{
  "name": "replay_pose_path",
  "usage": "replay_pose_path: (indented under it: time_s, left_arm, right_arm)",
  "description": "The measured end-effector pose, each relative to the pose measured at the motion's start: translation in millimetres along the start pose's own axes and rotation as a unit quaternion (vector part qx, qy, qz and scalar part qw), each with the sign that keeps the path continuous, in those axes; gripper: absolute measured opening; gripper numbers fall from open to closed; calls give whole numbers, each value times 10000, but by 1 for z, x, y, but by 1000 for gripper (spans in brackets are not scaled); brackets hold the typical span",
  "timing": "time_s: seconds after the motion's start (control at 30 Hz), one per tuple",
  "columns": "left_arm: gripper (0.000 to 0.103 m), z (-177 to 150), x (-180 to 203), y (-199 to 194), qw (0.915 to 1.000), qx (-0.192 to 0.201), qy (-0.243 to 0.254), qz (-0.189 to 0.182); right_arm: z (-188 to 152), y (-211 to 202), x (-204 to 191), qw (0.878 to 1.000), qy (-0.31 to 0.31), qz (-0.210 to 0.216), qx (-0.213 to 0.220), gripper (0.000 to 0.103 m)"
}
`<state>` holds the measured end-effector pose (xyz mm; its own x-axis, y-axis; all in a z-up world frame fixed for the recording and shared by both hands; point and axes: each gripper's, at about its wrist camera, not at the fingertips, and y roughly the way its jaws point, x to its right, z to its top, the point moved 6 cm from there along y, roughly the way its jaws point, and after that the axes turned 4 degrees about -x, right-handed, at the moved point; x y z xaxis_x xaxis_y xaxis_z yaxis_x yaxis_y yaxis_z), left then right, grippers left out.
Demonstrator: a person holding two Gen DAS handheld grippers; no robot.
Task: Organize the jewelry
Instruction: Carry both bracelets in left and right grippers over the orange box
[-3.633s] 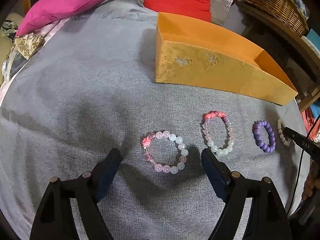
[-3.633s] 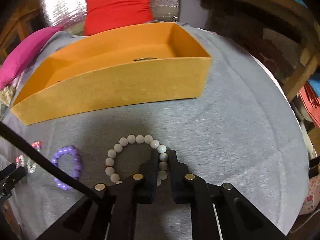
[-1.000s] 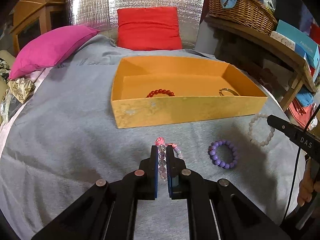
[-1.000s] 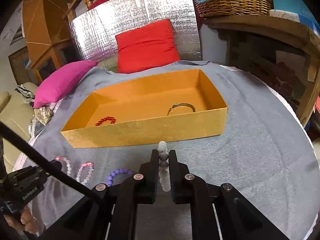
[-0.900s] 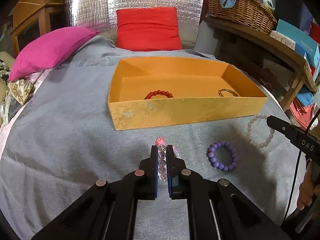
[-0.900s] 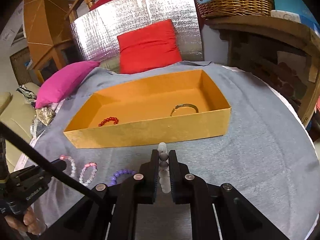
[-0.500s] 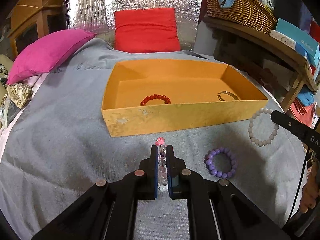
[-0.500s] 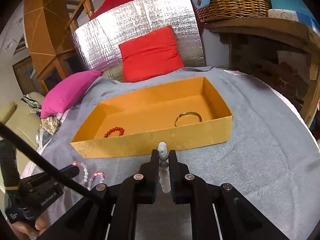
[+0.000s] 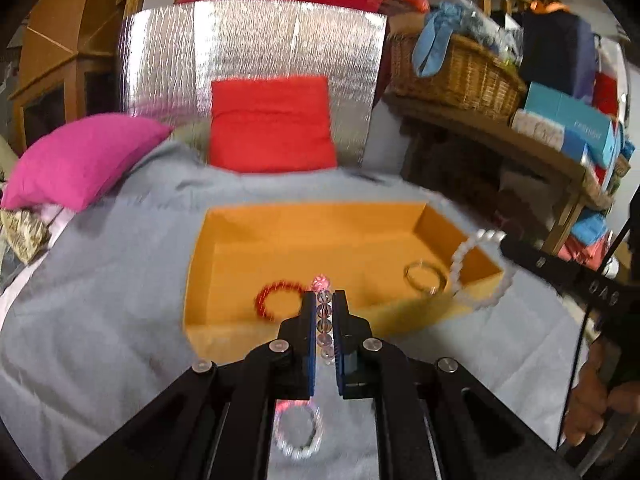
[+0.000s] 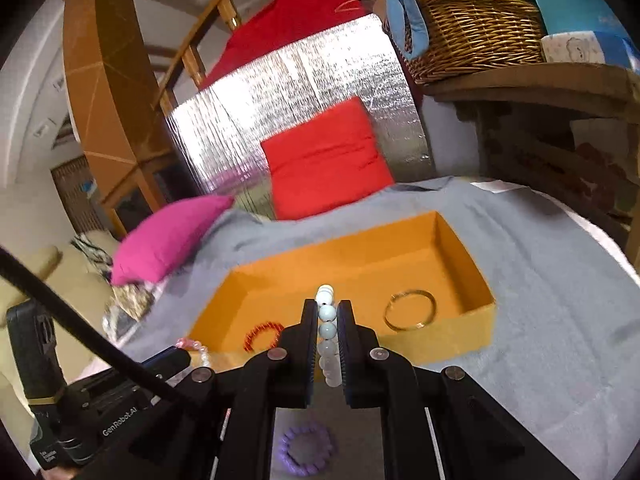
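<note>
Hanging edge-on between the closed fingers of the left gripper (image 9: 324,312), a pink-and-clear beaded bracelet (image 9: 323,320) is pinched across its strand so the loop dangles free for a drop. Likewise the right gripper (image 10: 325,320) is clamped on a pale white beaded bracelet (image 10: 327,332). Both sit at about 6 o'clock of the open orange cardboard box (image 9: 208,280), near its front wall, apparently on approach. Inside lie a red beaded bracelet (image 9: 280,298) and a thin metal bangle (image 10: 410,309). On the grey blanket (image 9: 100,280) below remain a pale beaded bracelet (image 9: 298,432) and a purple beaded bracelet (image 10: 307,448).
</note>
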<state>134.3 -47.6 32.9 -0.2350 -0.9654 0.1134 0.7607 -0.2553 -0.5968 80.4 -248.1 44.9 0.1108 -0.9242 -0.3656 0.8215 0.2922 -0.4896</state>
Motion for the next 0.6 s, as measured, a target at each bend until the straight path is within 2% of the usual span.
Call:
replay_pose_path:
  time_s: [0.1,0.3,0.5,0.6]
  left_arm:
    - [8,10,2,6,9999,122,18,-93]
    - [8,19,4,30,9999,45,52,-148]
    - [8,26,5,48,9997,17,115,-227]
    - [8,24,5,63,9996,-143,51,-253]
  right_arm:
    - [5,9,-1,9997,205,123,6,11]
    - [17,33,-3,9996,230,132,94,11]
    - [17,67,10,9989,418,126,-175,11]
    - [14,77,13,9985,437,157,-302,11]
